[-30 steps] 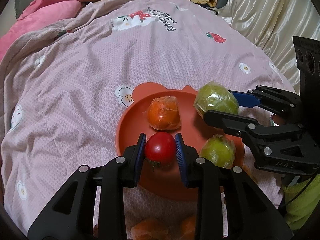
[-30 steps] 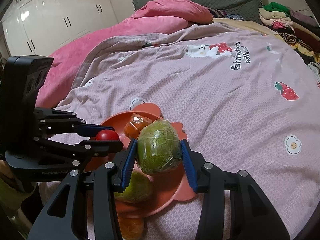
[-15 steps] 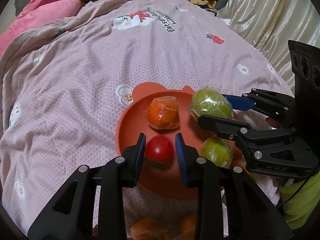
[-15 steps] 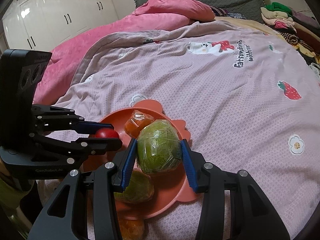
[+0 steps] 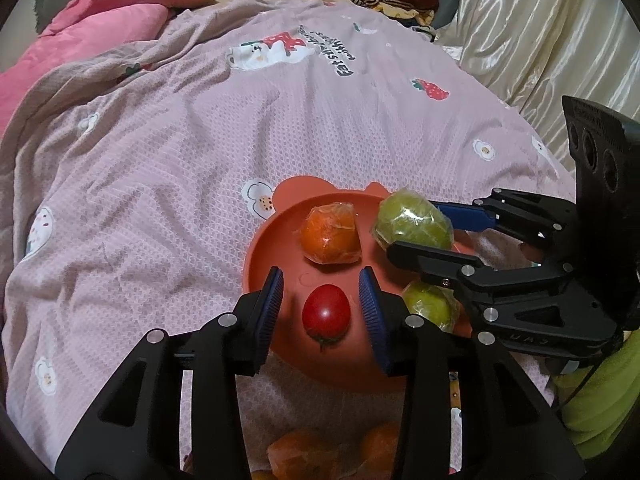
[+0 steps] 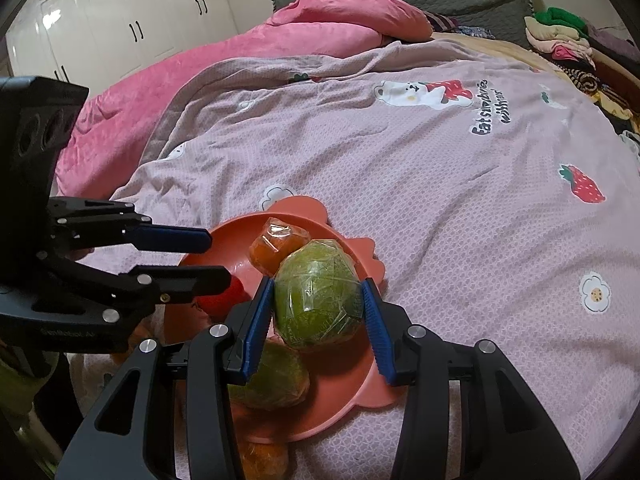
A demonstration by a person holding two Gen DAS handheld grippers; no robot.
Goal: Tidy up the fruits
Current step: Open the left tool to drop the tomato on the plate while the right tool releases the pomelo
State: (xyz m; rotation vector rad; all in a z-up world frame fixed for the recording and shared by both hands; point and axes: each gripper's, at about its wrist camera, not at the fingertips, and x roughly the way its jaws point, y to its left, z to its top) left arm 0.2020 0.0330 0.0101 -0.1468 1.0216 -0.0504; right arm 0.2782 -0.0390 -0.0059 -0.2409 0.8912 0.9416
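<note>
Left wrist view: left gripper stands apart around the red tomato, which rests low-centre on the orange plate, judged just set down. Right wrist view: right gripper is clamped on the wrapped green fruit at frame centre, over the plate, presumably for placing. Bedspread lettering is only partly legible
</note>
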